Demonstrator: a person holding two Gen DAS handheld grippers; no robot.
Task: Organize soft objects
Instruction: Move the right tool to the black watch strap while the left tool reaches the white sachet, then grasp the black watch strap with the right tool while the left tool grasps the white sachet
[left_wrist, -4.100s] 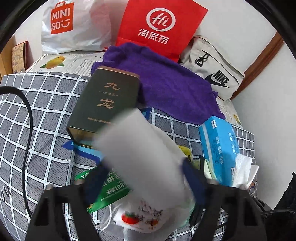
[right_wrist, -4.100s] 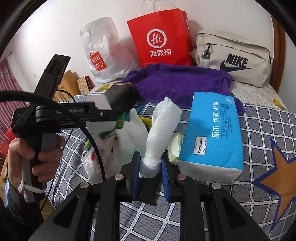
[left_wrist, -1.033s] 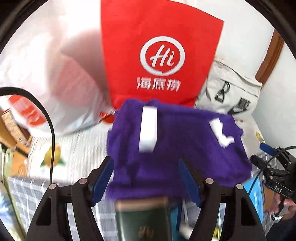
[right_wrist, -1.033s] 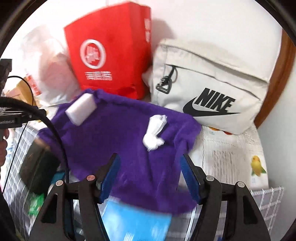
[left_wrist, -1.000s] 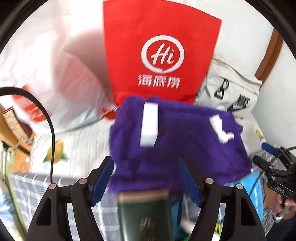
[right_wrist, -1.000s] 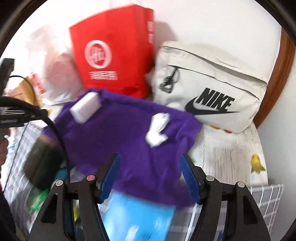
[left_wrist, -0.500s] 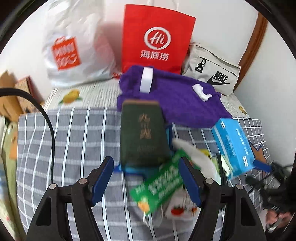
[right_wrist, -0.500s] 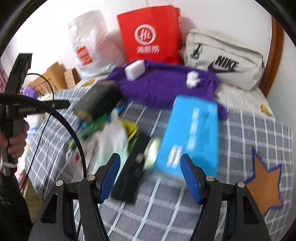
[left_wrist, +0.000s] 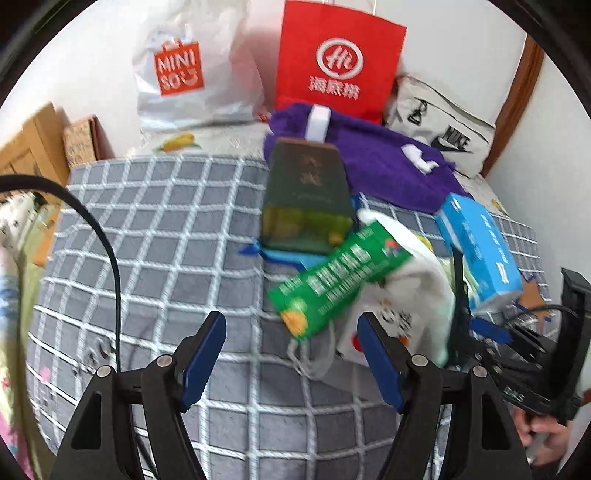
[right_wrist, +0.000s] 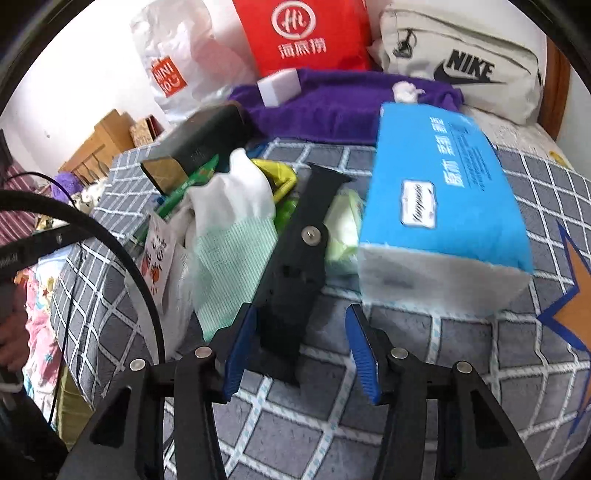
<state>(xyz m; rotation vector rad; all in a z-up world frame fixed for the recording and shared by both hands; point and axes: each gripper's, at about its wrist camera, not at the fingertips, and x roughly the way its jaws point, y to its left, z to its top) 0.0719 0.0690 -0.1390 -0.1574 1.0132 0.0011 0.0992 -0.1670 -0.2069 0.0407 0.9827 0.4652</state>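
Blue-wrapped, the tissue pack (right_wrist: 443, 199) lies on the checked bed cover (right_wrist: 461, 369) at one o'clock of the right gripper (right_wrist: 301, 350), its torn white end nearest. I judge it light and squashy, the film slippery; best pinched across the narrow end. White sponge block (right_wrist: 279, 88) and crumpled tissue (right_wrist: 406, 92) sit on the purple towel (right_wrist: 343, 107) at twelve. Both right and left gripper (left_wrist: 291, 362) stand with fingers apart, empty.

Left hand-held gripper (left_wrist: 291, 347): blue-padded jaws spread wide, nothing between them. Right hand-held gripper (right_wrist: 301, 349): jaws parted, nothing gripped. Bare hand (left_wrist: 543, 439) partly visible at lower right, wrapped around handle.
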